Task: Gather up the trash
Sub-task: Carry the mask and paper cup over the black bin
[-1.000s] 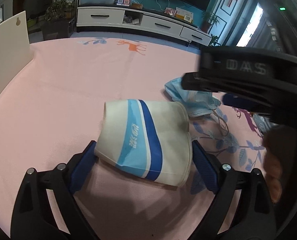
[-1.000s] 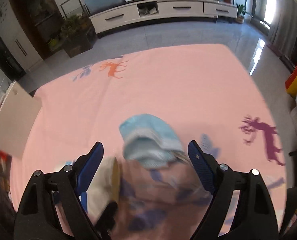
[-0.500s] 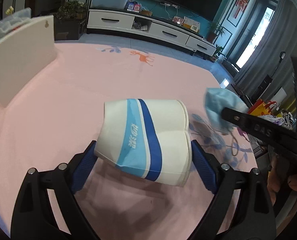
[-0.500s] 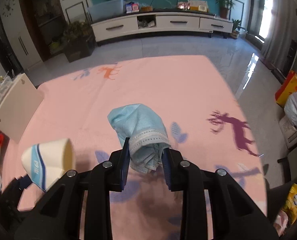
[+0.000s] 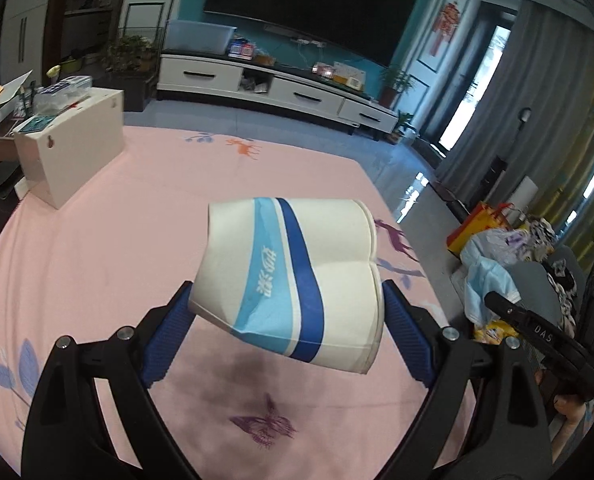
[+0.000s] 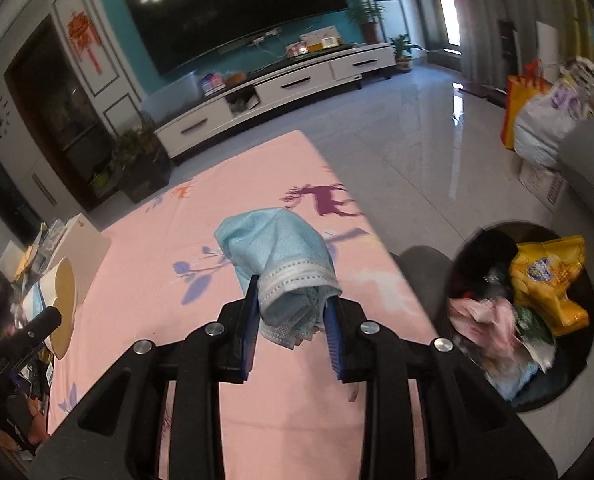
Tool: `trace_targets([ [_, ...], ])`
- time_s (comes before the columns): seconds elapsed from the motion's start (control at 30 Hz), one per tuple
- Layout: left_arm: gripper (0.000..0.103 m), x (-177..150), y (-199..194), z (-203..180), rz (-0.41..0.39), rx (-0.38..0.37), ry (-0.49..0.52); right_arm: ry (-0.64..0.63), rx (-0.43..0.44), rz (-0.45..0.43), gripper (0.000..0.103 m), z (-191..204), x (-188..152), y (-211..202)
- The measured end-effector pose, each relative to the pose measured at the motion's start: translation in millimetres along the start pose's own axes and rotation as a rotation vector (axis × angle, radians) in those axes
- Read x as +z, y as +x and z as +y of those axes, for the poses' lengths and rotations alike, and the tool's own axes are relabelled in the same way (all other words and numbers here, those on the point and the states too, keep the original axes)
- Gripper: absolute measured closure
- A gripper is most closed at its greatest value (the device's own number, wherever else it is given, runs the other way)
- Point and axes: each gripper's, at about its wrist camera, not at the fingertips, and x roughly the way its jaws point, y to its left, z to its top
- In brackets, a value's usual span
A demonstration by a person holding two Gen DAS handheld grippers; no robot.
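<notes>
My left gripper (image 5: 287,306) is shut on a squashed white paper cup (image 5: 293,280) with blue stripes and holds it above the pink tablecloth (image 5: 137,224). My right gripper (image 6: 291,314) is shut on a crumpled blue face mask (image 6: 283,254), lifted above the cloth (image 6: 225,248). The mask (image 5: 487,284) and right gripper also show at the right in the left wrist view. The cup (image 6: 59,304) shows at the left in the right wrist view. A dark round trash bin (image 6: 529,320) holding wrappers and a yellow bag stands on the floor to the right of the table.
A white box (image 5: 71,148) stands at the table's left edge with clutter behind it. A TV cabinet (image 5: 273,88) lines the far wall. Bags (image 6: 545,120) lie on the floor at the right. The table's right edge runs beside the bin.
My right gripper closed on the mask and lifted it off the cloth toward the right, bringing the bin into view. My left gripper has risen with the cup.
</notes>
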Motion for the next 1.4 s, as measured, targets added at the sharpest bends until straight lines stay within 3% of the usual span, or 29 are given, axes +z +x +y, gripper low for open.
trace_targets([
  [0.23, 0.013, -39.7, 4.0, -90.8, 0.015, -0.116, 0.113, 0.068, -0.159, -0.070, 0.073, -60.7, -6.1, -40.0],
  [0.4, 0.013, -73.6, 19.1, -167.6, 0.056, -0.189, 0.260, 0.144, -0.198, -0.104, 0.072, -98.1, -9.1, -56.8],
  [0.67, 0.013, -110.9, 53.2, -247.4, 0.127, -0.275, 0.409, 0.294, -0.210, -0.098, 0.072, -159.7, -20.4, -60.9],
  [0.9, 0.012, -125.7, 78.7, -281.5, 0.178, -0.319, 0.470, 0.382, -0.205, -0.107, 0.071, -190.5, -29.1, -66.9],
  [1.23, 0.012, -145.0, 113.4, -300.5, 0.268, -0.361, 0.503, 0.442, -0.180, -0.077, 0.070, -205.1, -33.9, -56.0],
  [1.4, 0.012, -150.9, 124.3, -303.9, 0.300, -0.367, 0.502, 0.447, -0.209, -0.048, 0.070, -208.4, -34.3, -47.5],
])
